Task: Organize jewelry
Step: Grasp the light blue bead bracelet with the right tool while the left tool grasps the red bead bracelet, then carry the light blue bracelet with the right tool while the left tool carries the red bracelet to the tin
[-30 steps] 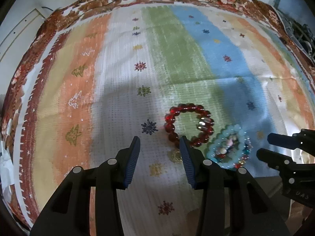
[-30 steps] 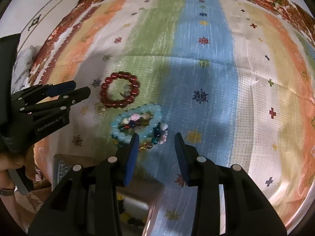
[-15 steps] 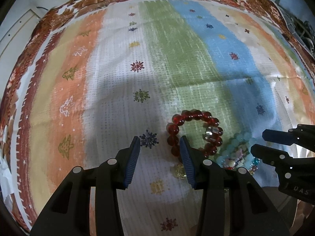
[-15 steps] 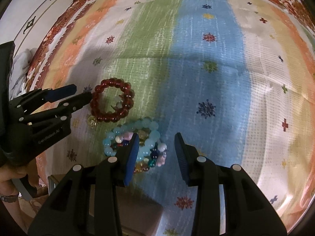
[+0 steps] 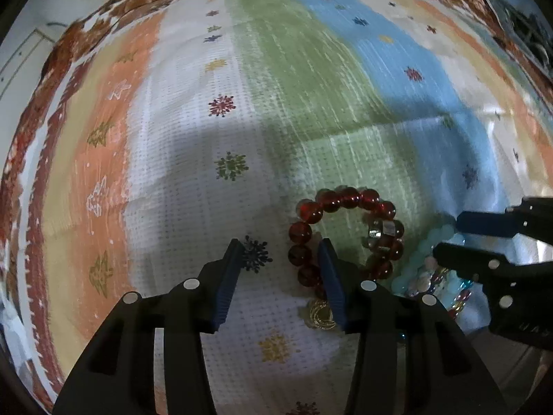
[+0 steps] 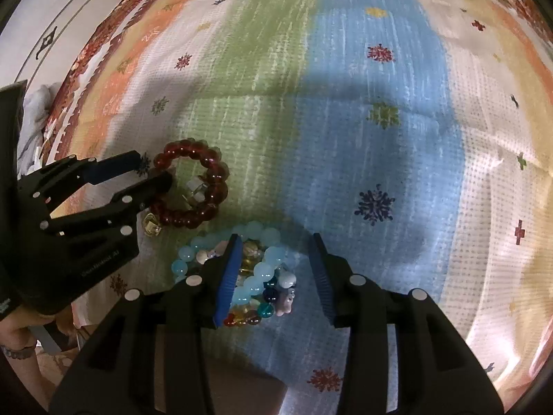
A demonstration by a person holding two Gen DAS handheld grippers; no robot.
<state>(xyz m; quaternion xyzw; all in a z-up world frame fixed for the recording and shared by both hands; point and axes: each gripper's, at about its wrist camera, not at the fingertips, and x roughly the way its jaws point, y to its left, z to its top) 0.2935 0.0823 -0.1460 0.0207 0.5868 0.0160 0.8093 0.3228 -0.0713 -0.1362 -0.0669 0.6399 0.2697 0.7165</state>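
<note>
As both tongs spread wide, left tongs (image 5: 278, 252) now straddle red bracelet (image 5: 345, 231) — right tongs (image 6: 273, 249) nearer pale-blue bracelet (image 6: 259, 269).

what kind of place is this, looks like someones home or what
Probably a home, maybe a bed or low table. A striped woven cloth with snowflake motifs and a floral border covers the surface, beaded bracelets like the red bracelet lie loose on it, and pale tiled floor shows past its edge.
</note>
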